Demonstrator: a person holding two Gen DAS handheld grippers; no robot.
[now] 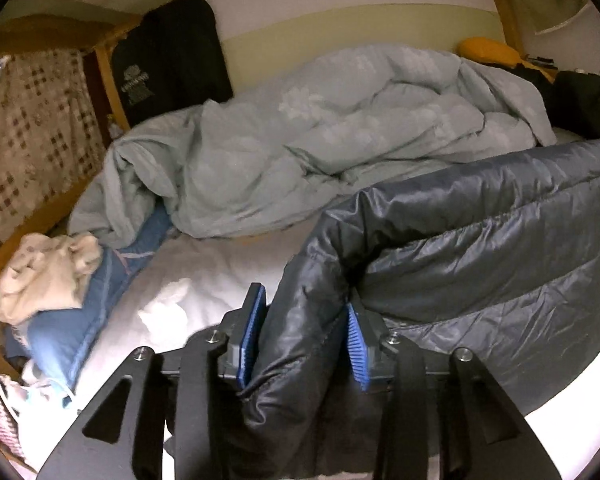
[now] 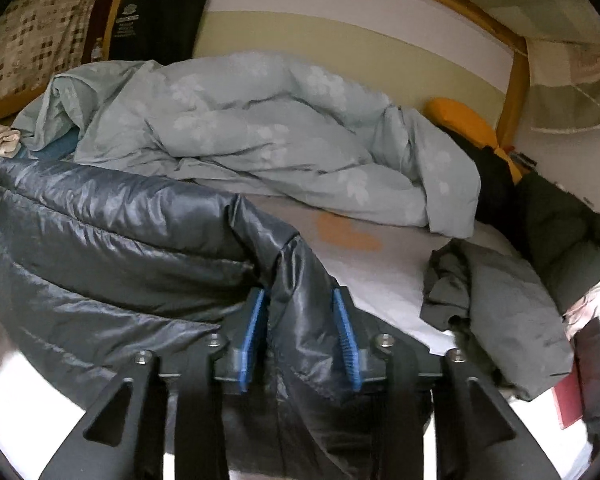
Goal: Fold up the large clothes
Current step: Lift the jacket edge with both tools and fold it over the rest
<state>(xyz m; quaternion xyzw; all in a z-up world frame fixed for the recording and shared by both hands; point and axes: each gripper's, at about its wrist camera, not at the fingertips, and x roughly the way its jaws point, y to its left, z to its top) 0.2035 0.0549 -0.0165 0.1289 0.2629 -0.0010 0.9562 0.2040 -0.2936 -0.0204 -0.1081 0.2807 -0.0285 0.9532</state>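
Note:
A dark navy puffer jacket [image 1: 480,260] lies across the white bed sheet [image 1: 220,264], one long edge raised in a fold. In the left wrist view its left end runs between the blue pads of my left gripper [image 1: 306,298]. The jaws stand apart and the puffy fabric fills the gap loosely. In the right wrist view the jacket [image 2: 100,232] spreads to the left, and its right end hangs between the pads of my right gripper [image 2: 300,294]. Those jaws are also apart, with slack fabric between them.
A crumpled pale blue duvet [image 1: 320,132] fills the far half of the bed. A grey garment [image 2: 500,300] and a dark green coat [image 2: 560,232] lie at the right, a cream cloth [image 1: 48,272] on a blue garment [image 1: 60,332] at the left. An orange pillow [image 2: 460,120] sits by the wooden frame.

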